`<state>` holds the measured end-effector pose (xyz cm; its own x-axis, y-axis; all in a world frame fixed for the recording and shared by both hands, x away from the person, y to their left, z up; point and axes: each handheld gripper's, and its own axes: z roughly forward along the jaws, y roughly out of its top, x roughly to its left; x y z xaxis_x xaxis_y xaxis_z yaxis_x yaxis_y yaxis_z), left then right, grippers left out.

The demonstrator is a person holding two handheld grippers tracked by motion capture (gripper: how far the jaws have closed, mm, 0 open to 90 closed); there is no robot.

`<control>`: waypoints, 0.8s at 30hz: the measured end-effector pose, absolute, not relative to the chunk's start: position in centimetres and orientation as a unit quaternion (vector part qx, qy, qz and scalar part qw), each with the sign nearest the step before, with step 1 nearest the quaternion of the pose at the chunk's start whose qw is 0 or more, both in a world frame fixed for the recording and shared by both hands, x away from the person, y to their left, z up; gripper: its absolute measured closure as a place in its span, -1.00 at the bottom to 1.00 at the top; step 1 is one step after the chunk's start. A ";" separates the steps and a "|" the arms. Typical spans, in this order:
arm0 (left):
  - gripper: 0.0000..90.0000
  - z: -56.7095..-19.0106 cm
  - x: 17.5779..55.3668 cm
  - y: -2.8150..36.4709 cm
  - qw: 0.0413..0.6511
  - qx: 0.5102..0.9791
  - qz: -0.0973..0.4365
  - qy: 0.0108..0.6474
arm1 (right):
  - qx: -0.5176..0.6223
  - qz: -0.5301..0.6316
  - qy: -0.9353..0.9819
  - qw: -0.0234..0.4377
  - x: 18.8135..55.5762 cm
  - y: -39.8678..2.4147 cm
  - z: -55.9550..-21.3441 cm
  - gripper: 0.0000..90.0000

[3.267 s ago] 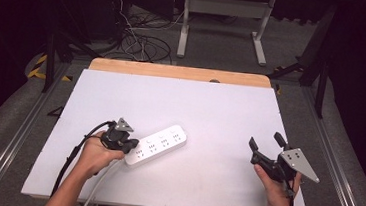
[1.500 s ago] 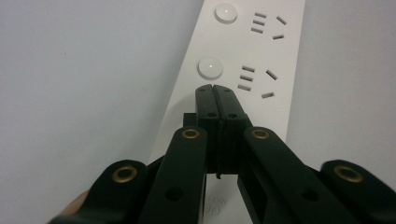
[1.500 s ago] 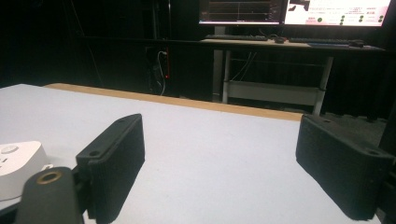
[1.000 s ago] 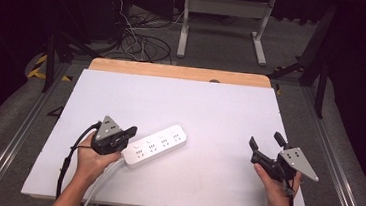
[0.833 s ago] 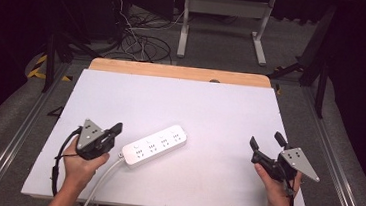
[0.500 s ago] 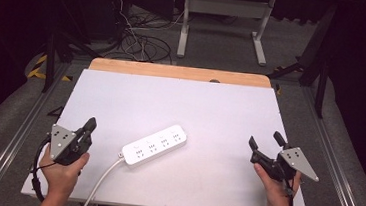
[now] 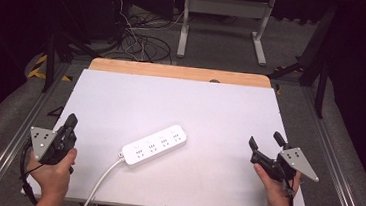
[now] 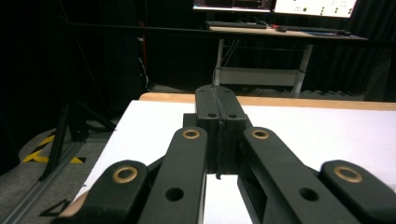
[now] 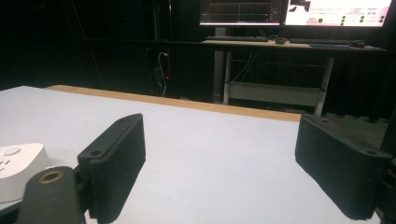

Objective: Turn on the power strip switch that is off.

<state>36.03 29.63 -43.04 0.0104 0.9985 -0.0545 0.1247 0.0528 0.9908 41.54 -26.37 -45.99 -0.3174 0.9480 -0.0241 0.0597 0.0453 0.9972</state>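
1. Left gripper [image 7: 70,122] sits at the lower left of the high view, jaws pressed together with nothing between them, well apart from the power strip [image 7: 154,145].
2. Power strip lies slantwise at centre frame on the white table [image 7: 211,105], its cord [image 7: 98,186] trailing to the bottom edge.
3. Right gripper [image 7: 265,140] is at lower right, jaws standing apart and empty.

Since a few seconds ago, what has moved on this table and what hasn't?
The left gripper was at the near end of the white power strip. It has drawn away to the table's left edge, jaws shut and empty. The strip shifted little if at all. The right gripper stayed at the right side, jaws apart, holding nothing.
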 end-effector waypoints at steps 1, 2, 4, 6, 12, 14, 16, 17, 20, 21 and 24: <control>1.00 -43.0 36.0 29.6 0.484 0.520 0.451 0.540 | 0.420 0.548 0.599 0.405 41.5 -26.3 -46.0 -0.63; 1.00 -43.0 36.0 29.6 0.485 0.519 0.452 0.540 | 0.420 0.548 0.599 0.405 41.5 -26.3 -46.0 -0.63; 1.00 -43.0 36.1 29.5 0.482 0.520 0.456 0.539 | 0.421 0.547 0.599 0.405 41.6 -26.3 -46.0 -0.63; 1.00 -43.1 36.2 29.5 0.479 0.519 0.460 0.539 | 0.420 0.548 0.599 0.405 41.6 -26.4 -46.0 -0.63; 0.87 -43.4 36.4 29.4 0.477 0.520 0.467 0.533 | 0.421 0.549 0.598 0.405 41.5 -26.5 -46.0 -0.63; 0.72 -43.5 36.5 29.3 0.478 0.513 0.473 0.533 | 0.421 0.549 0.598 0.405 41.5 -26.4 -46.0 -0.63; 0.64 -43.5 36.5 29.2 0.480 0.513 0.473 0.532 | 0.420 0.549 0.598 0.405 41.5 -26.4 -46.0 -0.63; 0.59 -43.5 36.6 29.2 0.481 0.513 0.478 0.527 | 0.420 0.549 0.598 0.405 41.5 -26.4 -46.0 -0.63; 0.29 -43.5 36.8 29.0 0.485 0.507 0.481 0.525 | 0.420 0.550 0.598 0.404 41.5 -26.4 -46.0 -0.63; 0.15 -43.6 37.0 29.0 0.486 0.504 0.486 0.522 | 0.420 0.550 0.598 0.404 41.5 -26.4 -46.0 -0.62; -0.26 -43.8 37.2 28.8 0.483 0.493 0.499 0.524 | 0.420 0.552 0.597 0.404 41.5 -26.4 -45.9 -0.62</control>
<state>37.20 28.79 -43.75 -0.0475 0.9988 -0.0141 0.0353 0.0158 0.9993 41.50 -26.40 -45.94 -0.3206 0.9470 -0.0181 0.0558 0.0380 0.9977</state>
